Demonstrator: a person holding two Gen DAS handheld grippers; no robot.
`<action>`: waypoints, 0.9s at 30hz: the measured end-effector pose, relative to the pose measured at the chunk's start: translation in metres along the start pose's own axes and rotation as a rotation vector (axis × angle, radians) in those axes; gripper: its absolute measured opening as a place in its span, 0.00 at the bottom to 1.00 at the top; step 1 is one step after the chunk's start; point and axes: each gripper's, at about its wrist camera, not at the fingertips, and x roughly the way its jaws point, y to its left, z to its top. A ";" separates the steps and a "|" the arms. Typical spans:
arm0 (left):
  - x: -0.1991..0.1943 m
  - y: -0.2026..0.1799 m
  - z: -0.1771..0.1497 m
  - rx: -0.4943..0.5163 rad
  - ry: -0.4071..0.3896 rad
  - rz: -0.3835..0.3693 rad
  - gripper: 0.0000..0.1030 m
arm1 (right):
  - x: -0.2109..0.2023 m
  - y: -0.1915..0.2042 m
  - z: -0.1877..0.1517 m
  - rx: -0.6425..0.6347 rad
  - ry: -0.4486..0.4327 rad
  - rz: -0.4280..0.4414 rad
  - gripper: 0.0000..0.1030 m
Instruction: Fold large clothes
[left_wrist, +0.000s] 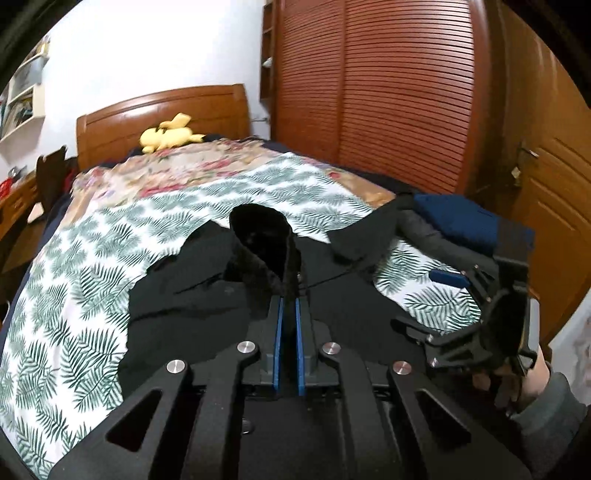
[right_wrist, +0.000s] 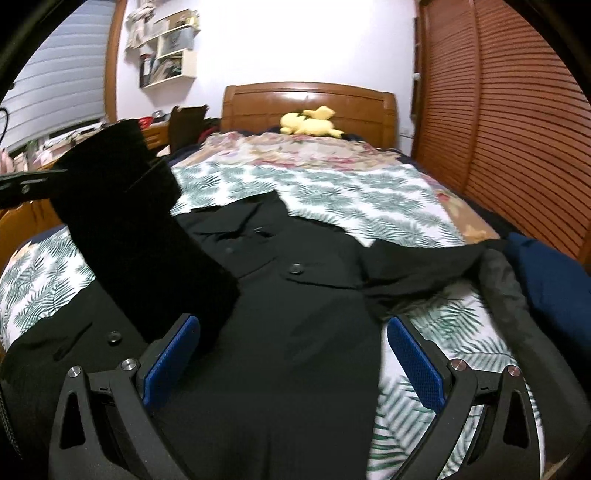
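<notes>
1. your left gripper (left_wrist: 289, 301) is clamped on a black sleeve (left_wrist: 258, 240), lifted above the bed (left_wrist: 74, 295).
2. your right gripper (right_wrist: 291, 332) stands wide apart, holding nothing.
3. the black jacket (right_wrist: 295, 295) lies spread on the leaf-print sheet (right_wrist: 332, 192).

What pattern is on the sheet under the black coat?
Green fern leaves on white; the sheet shows best in the right wrist view.

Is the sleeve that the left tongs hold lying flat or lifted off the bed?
Lifted. The left tongs are shut on the black sleeve, which rises off the black shirt spread on the bed.
</notes>
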 end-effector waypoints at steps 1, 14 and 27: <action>-0.002 -0.007 -0.001 0.013 -0.009 0.001 0.07 | -0.002 -0.004 -0.001 0.008 -0.001 -0.007 0.98; 0.001 -0.020 -0.018 -0.041 -0.058 -0.062 0.31 | -0.017 -0.013 -0.009 0.049 0.007 -0.044 0.98; -0.005 0.016 -0.059 -0.104 -0.109 0.036 0.77 | -0.024 -0.020 -0.009 0.018 -0.011 -0.051 0.98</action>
